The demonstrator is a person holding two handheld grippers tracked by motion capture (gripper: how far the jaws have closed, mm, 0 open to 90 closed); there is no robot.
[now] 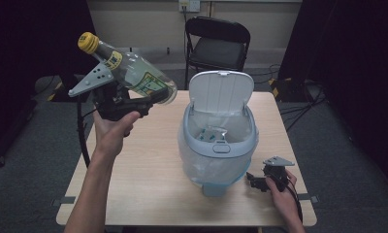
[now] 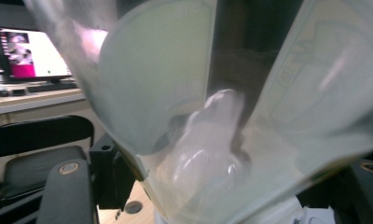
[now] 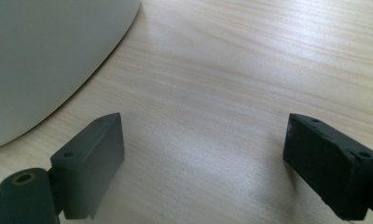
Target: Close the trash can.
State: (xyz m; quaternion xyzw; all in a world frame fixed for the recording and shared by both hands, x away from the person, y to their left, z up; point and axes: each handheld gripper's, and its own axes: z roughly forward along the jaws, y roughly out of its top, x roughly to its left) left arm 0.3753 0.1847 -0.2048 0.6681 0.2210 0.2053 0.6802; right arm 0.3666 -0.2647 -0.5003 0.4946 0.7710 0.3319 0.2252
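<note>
The left gripper (image 1: 134,99) is grasping a clear plastic bottle with a yellow cap and a green-and-yellow label (image 1: 129,73), clamped around its lower body and held in the air above the left side of the pale wooden worktop (image 1: 148,165), tilted so the cap is pointing up and away to the left while the base is facing the bin. In the left gripper view the bottle (image 2: 198,140) is sitting close against the camera between the 2 jaws, so the grip looks deep and secure. The pale blue plastic bin with a raised white flip lid and a clear liner (image 1: 220,141) is standing near the middle of the worktop, well apart from the bottle, with some crumpled clear packaging already lying inside. The right gripper (image 1: 260,182) is resting released on the worktop just beside the bin's base, its jaws (image 3: 198,154) standing wide with nothing between them. The step in hand is probably carrying the bottle to the bin: doing it well means bringing the base over the opening, clearing the front rim and the upright lid, and letting go only once the bottle is hanging inside the rim, so it is not tipping the light bin.
</note>
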